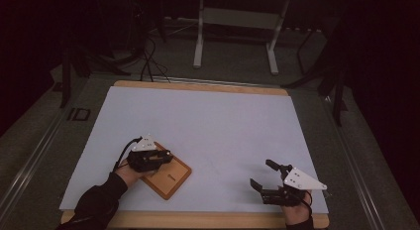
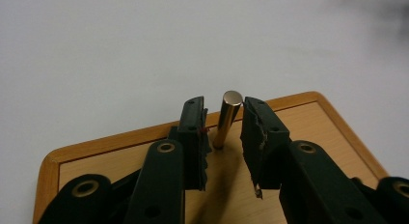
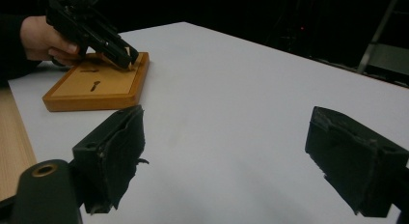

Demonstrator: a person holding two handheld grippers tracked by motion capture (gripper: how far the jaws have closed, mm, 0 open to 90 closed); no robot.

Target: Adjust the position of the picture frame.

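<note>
I had the left gripper down over the wooden board, which lay near the front-left corner of the white table. In the left gripper view, a small metal cylinder stood upright on the board's far part, its flat top catching the light. My jaws flanked it, one on each side. The pad on the left of that view sat just beside the pin, with a thin sliver of gap at most, and the other pad stood a little apart from it. So the jaws were narrowed around the cylinder but, as far as I could see, not yet pressing on it. From the right gripper view, the hand carried that gripper tilted down onto the board's far edge, and a dark slot marked the board's surface nearer the middle.

The right gripper sat well apart, near the front-right of the table, held in the other hand at the table's edge. Its jaws were spread wide with nothing between them but bare white surface, and its grey plate pointed off to the right.
</note>
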